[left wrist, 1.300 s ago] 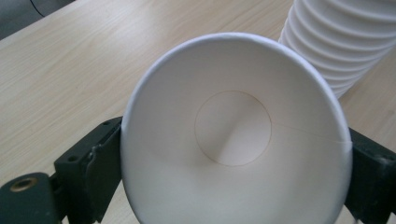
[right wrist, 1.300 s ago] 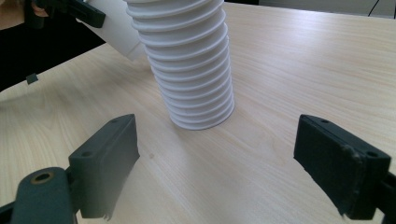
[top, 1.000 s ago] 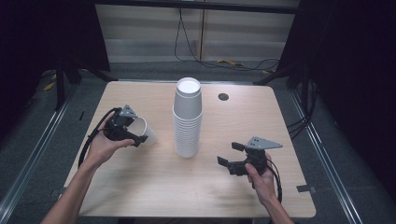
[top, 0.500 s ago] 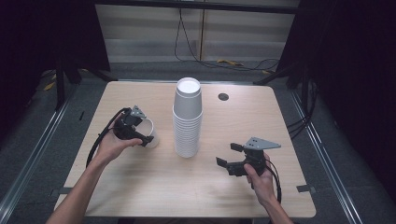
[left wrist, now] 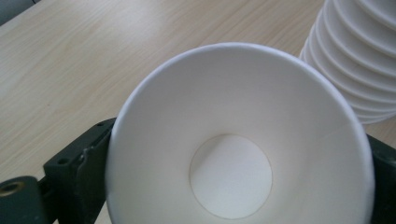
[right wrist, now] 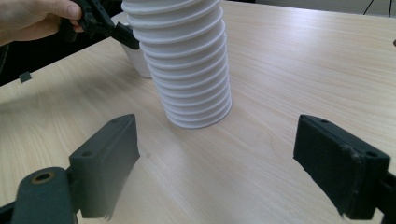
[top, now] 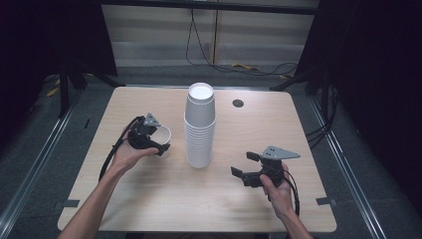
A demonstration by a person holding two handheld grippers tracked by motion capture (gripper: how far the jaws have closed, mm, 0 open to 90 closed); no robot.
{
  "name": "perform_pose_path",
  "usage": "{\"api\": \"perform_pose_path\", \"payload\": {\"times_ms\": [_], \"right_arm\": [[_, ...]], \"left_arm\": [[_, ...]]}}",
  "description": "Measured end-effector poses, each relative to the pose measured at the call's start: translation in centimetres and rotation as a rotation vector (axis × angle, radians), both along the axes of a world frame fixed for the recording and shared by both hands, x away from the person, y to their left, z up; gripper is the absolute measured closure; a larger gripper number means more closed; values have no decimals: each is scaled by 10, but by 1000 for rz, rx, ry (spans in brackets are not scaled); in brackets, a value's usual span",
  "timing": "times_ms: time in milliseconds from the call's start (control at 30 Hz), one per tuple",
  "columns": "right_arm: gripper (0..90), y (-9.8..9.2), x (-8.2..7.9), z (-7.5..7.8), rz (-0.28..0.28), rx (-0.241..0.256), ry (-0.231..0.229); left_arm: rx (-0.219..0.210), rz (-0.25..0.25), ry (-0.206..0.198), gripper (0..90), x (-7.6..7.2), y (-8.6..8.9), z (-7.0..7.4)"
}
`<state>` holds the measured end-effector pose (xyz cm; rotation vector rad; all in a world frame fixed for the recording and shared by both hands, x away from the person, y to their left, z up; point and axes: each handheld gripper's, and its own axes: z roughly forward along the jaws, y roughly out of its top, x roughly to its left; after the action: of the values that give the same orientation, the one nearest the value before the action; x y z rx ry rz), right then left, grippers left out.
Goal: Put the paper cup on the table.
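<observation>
My bench [top: 149, 199] is a light wood top with rounded corners, and there's a small dark round hole [top: 238, 103] near its far edge. It sits on a grey floor [top: 50, 134] with metal rails [top: 30, 172] running along the left and right sides. The far wall [top: 159, 35] is pale panelling with black cables [top: 199, 45] hanging down it and trailing across the floor. Dark curtains [top: 378, 74] close in both sides. A bit of tape [top: 324, 201] sits at the near right edge.
</observation>
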<state>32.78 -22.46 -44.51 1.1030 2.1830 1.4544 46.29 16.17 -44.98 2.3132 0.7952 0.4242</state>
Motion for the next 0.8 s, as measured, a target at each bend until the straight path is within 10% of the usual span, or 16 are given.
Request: {"api": "perform_pose_path", "payload": {"times_ms": [500, 800], "right_arm": [[136, 0, 1, -1, -7, 5, 17], [136, 0, 1, -2, -8, 6, 17]], "left_arm": [[-46, -24, 52, 125, 0, 7, -18], [-50, -26, 12, 138, -7, 13, -22]]}}
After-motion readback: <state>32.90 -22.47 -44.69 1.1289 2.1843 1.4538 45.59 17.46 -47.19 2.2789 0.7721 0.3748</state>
